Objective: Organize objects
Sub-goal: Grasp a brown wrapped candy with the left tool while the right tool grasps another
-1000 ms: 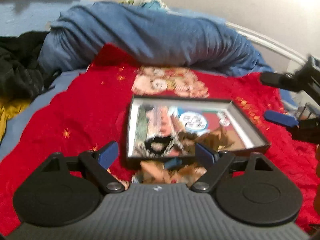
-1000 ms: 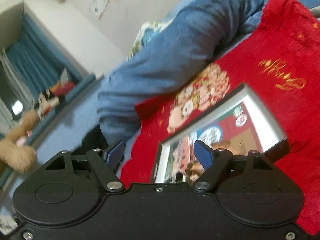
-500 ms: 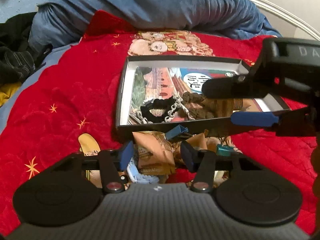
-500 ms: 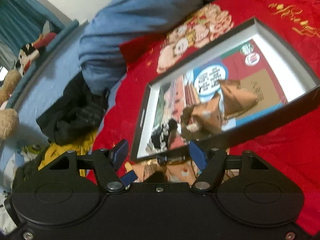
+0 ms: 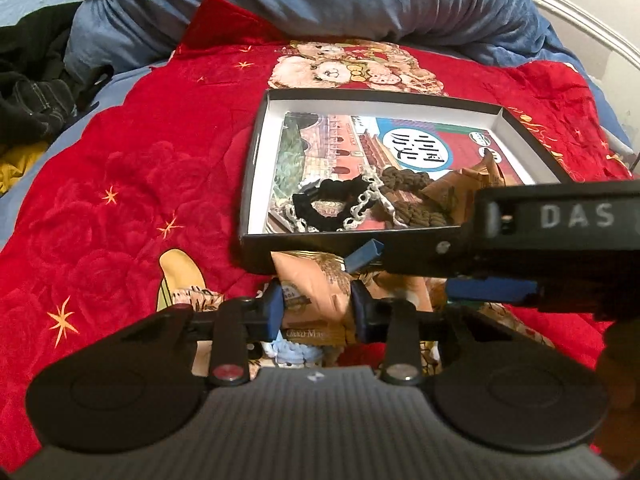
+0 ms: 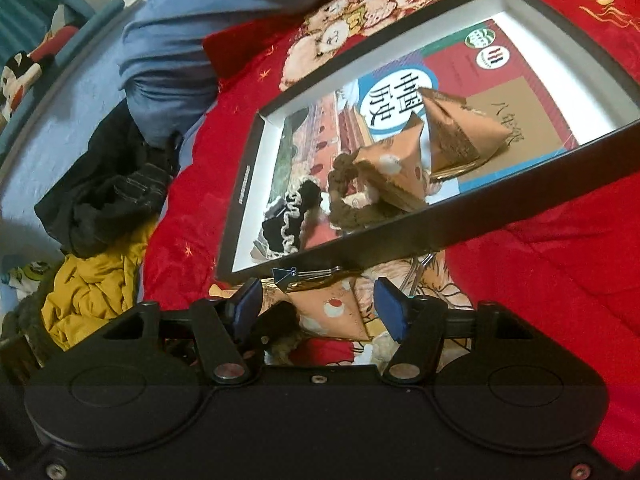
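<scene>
At the box's near edge on the bed, the left claw has just closed onto an orange packet; the right claw (half-open, narrowing) straddles another packet, ungripped.

- The left gripper points down. Its jaws have just been closing and now squeeze a packet.
- The right gripper points down, jaws closing, apart around another packet.
</scene>
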